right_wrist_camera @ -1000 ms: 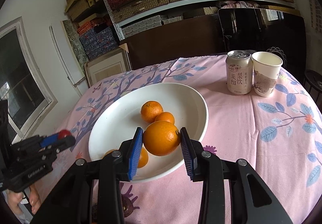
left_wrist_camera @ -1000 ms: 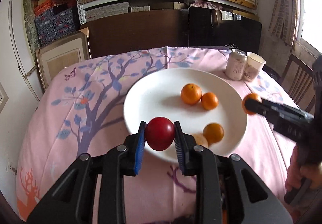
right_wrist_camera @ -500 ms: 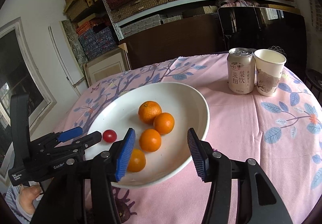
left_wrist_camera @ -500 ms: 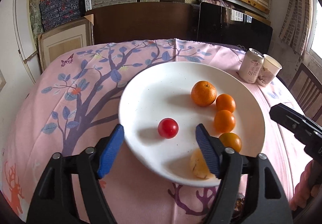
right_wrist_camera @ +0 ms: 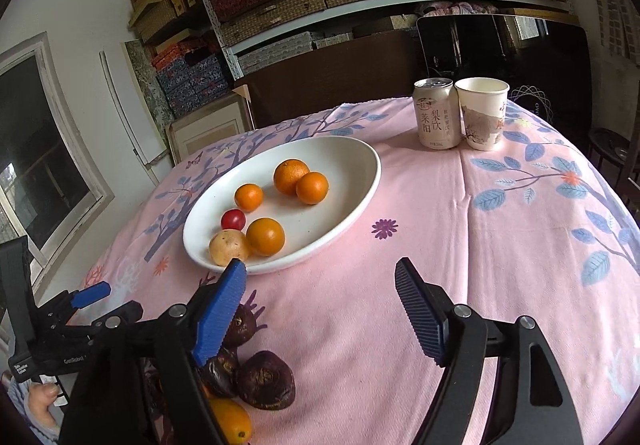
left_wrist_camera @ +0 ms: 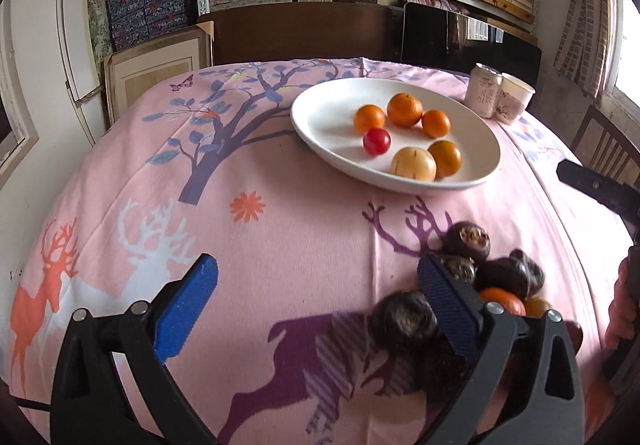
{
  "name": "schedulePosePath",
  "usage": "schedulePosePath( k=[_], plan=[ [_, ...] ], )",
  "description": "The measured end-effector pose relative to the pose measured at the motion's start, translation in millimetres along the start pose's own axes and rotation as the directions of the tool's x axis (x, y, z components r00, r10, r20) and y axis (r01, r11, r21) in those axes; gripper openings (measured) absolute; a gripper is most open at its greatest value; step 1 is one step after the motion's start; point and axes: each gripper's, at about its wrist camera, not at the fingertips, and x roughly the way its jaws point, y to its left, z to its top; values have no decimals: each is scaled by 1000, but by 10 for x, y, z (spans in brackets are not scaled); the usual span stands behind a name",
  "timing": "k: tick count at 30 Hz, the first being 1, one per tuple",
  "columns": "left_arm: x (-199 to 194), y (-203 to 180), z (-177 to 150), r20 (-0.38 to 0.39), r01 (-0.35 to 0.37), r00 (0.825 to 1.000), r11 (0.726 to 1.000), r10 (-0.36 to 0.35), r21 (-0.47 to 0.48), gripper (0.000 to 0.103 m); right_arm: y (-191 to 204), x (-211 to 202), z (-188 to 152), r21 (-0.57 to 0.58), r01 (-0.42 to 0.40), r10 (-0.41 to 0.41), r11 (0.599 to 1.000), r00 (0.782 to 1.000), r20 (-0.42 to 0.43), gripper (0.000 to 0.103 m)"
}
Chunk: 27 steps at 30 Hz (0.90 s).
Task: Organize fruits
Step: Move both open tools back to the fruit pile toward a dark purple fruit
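The left tool [left_wrist_camera: 316, 309] is held tilted downward, its blue-padded jaws having just been opened wide, with nothing gripped between them. The right tool [right_wrist_camera: 320, 309] is likewise angled down, jaws just opened and empty. A hand [left_wrist_camera: 622, 305] is seen at 3 o'clock.

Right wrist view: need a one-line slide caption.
Open right gripper hangs empty above the pink tablecloth, white plate of fruit ahead, dark fruits below.
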Motion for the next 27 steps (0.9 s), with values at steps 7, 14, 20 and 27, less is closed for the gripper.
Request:
schedulePosePath(
  k=[7, 14, 20, 27],
  plan=[
    [26, -226, -141, -25, -31, 999, 994, 34, 105, 98, -98, -101, -29, 21, 13, -13, 1000, 1000, 16, 84],
    [127, -254, -150, -62, -10, 998, 991, 18, 130, 99, -91, -103, -23, 14, 7, -7, 1000, 1000, 16, 84],
    [114, 121, -65, -35, -164, 986, 986, 165, 20, 99, -90, -110, -22, 14, 4, -5, 1000, 1000, 18, 84],
    [-14, 143, -64, -6, -34, 999, 999, 34, -28, 98, -62, -138, -13, 5, -4, 3, 1000, 1000, 22, 84]
  ],
)
